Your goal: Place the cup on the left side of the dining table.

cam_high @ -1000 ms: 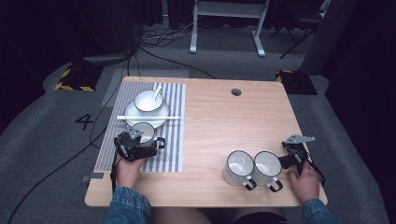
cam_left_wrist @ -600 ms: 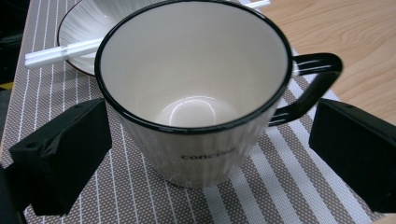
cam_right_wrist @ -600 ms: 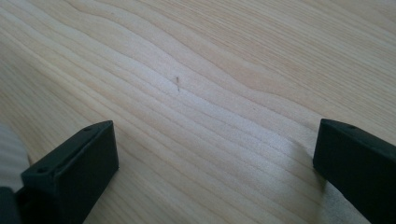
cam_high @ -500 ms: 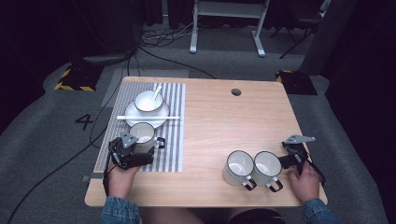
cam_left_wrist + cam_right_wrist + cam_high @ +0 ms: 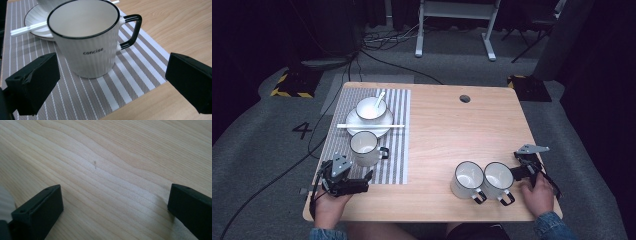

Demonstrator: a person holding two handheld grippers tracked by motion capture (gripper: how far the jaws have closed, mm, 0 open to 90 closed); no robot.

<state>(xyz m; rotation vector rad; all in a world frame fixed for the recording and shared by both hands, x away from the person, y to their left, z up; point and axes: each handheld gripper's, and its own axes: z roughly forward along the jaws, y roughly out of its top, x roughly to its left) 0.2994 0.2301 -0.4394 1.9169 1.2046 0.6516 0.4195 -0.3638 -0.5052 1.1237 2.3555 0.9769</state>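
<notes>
The wooden table (image 5: 452, 135) carries a striped placemat (image 5: 394, 150) along its left side. A white mug (image 5: 363, 148) stands upright on that mat, just in front of a plate (image 5: 382, 125) with a bowl (image 5: 369, 107). The left gripper (image 5: 354, 184), jaws wide apart, sits near the mug without touching. The right gripper (image 5: 521, 167), also spread, rests beside two mugs (image 5: 484, 180).

White black-rimmed mug (image 5: 85, 40) on grey-and-white striped placemat (image 5: 130, 75)

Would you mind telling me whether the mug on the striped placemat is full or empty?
Empty: the mug stands upright, its white inside bare in the left gripper view.
</notes>
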